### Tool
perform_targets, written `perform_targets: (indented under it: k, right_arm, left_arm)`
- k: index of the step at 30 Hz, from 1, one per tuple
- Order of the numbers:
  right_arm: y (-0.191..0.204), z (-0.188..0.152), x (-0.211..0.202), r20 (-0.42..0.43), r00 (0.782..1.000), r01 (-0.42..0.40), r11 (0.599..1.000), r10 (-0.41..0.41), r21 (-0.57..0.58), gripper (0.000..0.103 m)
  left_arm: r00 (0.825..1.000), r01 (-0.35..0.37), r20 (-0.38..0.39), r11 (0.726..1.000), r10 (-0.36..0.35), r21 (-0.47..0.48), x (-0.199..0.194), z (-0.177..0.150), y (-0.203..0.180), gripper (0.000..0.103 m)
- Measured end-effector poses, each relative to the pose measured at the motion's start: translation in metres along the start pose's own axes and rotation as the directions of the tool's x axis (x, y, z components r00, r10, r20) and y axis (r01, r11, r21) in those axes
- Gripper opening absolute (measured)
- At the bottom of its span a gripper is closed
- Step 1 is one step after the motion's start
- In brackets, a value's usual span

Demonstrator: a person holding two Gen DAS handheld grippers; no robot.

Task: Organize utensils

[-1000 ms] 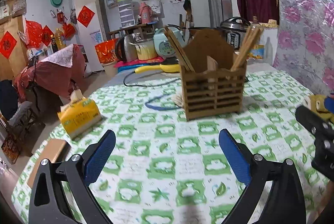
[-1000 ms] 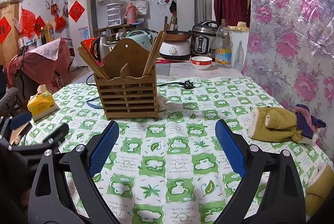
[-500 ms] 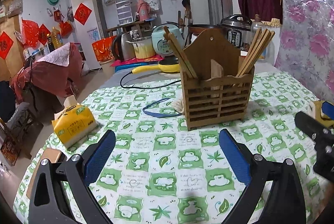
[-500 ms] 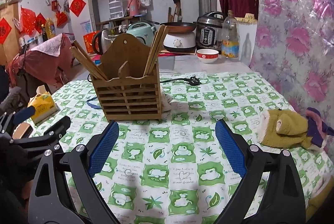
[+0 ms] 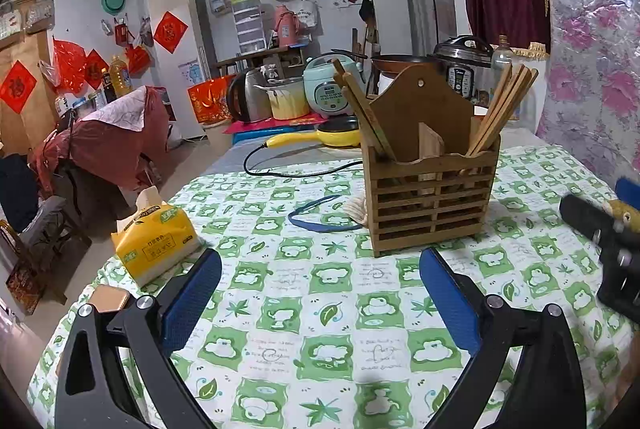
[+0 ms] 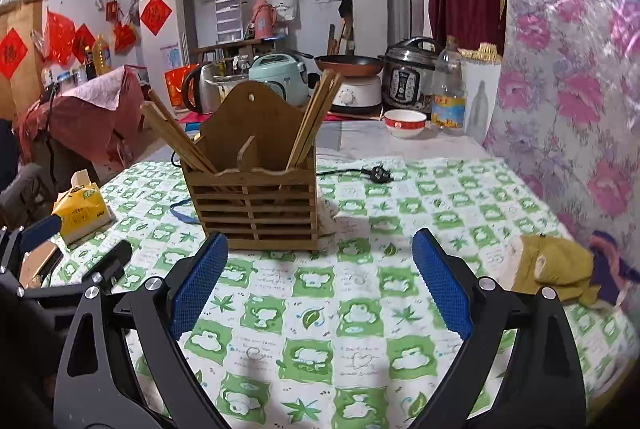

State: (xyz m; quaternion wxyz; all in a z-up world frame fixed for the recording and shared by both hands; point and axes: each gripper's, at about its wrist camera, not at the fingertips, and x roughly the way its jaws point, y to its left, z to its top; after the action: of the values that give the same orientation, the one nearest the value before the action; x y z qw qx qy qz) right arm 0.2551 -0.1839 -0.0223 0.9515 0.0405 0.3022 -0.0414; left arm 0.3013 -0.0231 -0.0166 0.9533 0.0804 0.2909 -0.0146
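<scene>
- Left gripper [image 5: 320, 293]: jaws wide, holding nothing, above the table [image 5: 280, 309]
- Right gripper [image 6: 320, 285]: jaws wide, holding nothing
- Holder [image 6: 256, 197] stands mid-table, chopsticks [image 6: 316, 117] leaning in both end compartments
- Tissue pack [image 5: 154, 239] near the table's left edge

Open green-checked tablecloth [image 6: 320, 293] ahead of my spread right gripper [image 6: 320, 281], wooden utensil holder [image 6: 256, 205] blocking centre frame, its chopsticks [image 6: 316, 117] fanning upward, tissue pack [image 6: 82, 213] at left, yellow cloth [image 6: 552, 269] at right, clear cloth lane right of holder.
</scene>
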Motion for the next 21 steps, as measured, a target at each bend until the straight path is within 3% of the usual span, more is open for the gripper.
perform_targets:
  k: [2, 21]
  right_arm:
    - [0.000, -0.004, 0.004, -0.023, 1.000, -0.009, 1.000, 0.009, -0.012, 0.091]
    - [0.005, -0.006, -0.006, 0.032, 0.999, 0.001, 0.999, 0.000, -0.045, 0.091]
  left_arm:
    - [1.000, 0.007, -0.004, 1.000, -0.007, 0.001, 0.000, 0.000, 0.000, 0.097]
    - [1.000, -0.002, -0.002, 1.000, 0.002, 0.001, 0.000, -0.003, -0.001, 0.097]
